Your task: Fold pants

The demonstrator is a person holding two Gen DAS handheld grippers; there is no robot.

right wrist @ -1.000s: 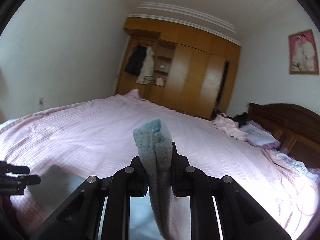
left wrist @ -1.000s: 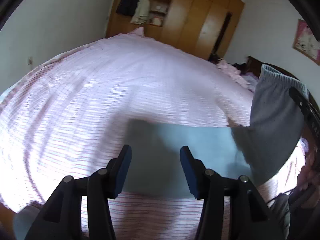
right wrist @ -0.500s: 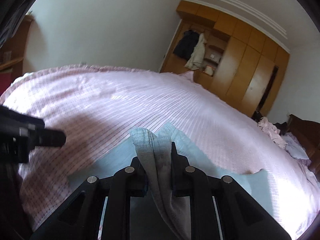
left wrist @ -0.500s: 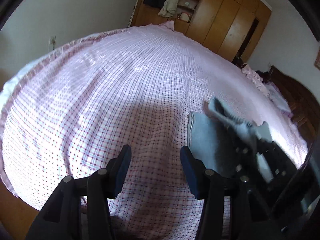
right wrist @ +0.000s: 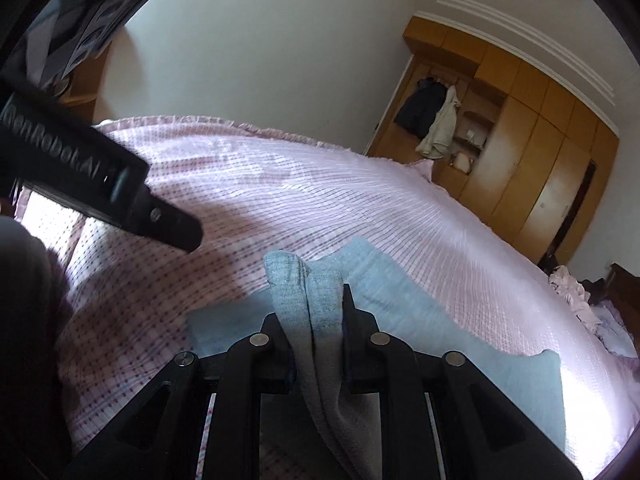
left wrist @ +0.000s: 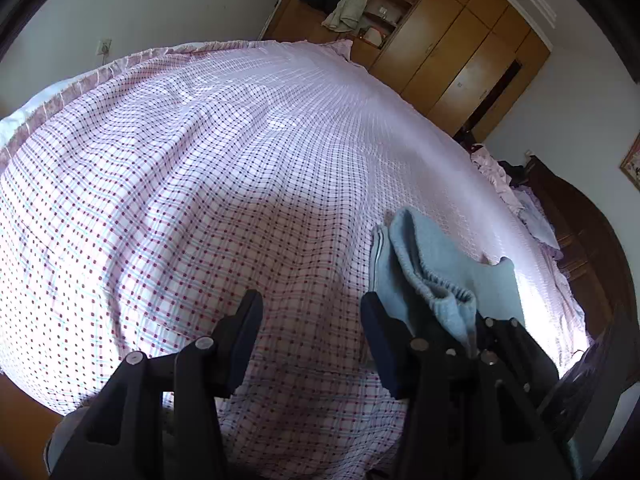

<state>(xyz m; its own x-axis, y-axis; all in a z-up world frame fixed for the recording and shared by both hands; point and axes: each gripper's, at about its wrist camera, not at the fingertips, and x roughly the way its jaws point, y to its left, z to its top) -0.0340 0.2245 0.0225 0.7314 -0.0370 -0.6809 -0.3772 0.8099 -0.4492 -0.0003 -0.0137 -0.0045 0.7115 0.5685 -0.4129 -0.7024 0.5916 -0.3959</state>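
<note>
Right tool clamps grey pants waistband, lower centre; left tool open, empty, above checked bed.

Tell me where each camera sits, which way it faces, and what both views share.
Left wrist: rides the open left tool, looking down over the checked bedspread; the right tool shows at right.
Right wrist: rides the right tool, shut on the grey pants, facing the wardrobe; the left tool enters from the left.
Shared: bedspread, pants, wardrobe.
</note>
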